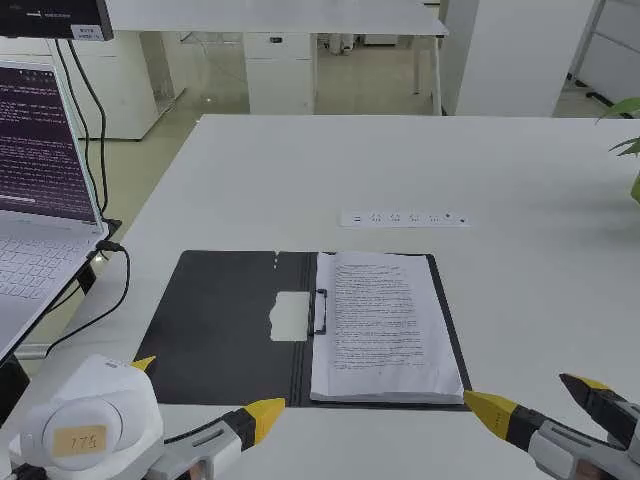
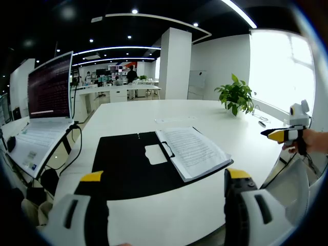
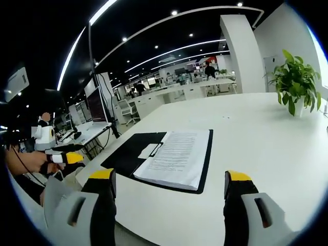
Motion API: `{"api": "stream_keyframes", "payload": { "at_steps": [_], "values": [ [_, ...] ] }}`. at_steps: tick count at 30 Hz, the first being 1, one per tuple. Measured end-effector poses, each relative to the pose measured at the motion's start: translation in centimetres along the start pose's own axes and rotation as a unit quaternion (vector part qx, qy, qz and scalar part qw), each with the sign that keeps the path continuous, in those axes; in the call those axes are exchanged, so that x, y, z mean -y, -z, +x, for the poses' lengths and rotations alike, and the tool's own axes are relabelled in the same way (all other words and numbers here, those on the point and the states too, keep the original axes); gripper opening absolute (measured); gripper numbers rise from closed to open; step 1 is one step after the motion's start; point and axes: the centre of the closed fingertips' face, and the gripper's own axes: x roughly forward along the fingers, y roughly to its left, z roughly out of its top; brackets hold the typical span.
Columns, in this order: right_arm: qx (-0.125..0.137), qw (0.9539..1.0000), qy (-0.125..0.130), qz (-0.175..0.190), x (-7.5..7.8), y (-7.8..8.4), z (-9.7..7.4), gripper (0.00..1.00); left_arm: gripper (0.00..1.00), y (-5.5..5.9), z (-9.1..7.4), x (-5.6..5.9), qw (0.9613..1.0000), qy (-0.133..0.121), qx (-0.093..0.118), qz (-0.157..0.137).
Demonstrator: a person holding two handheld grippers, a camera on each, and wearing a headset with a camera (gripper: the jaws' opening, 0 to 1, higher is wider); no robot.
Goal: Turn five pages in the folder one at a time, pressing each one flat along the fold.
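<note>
The folder [image 1: 220,325] is black, its pages [image 1: 385,325] white with fine rows of dark print, on a white table [image 1: 400,160]. Left of the folder, the laptop [image 1: 35,150] shows a dark purple screen with pale text lines; right of it, the plant [image 2: 236,95] is green. Before the folder, the left gripper [image 1: 205,388] and right gripper [image 1: 535,395] are white with black, yellow-tipped jaws.

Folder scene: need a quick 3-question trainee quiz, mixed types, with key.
1. True or false: the paper stack lies on the left half of the folder.
2. What stands to the left of the folder? A) mug B) laptop C) kettle
3. Fill in: the left gripper and right gripper are both ___.
Key: 1 false; 2 B; 3 open.
</note>
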Motion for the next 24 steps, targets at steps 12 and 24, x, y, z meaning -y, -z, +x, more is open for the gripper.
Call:
{"api": "stream_keyframes", "payload": {
  "at_steps": [12,24],
  "values": [
    [-0.001,1.0,0.006,0.0,0.17,-0.26,0.15,0.85,0.94,-0.14,0.44,0.08,1.0,0.005,0.003,-0.002],
    [-0.004,1.0,0.006,-0.005,0.0,-0.04,-0.11,0.85,0.94,-0.35,0.42,0.06,1.0,0.008,0.004,-0.001]
  ]
}}
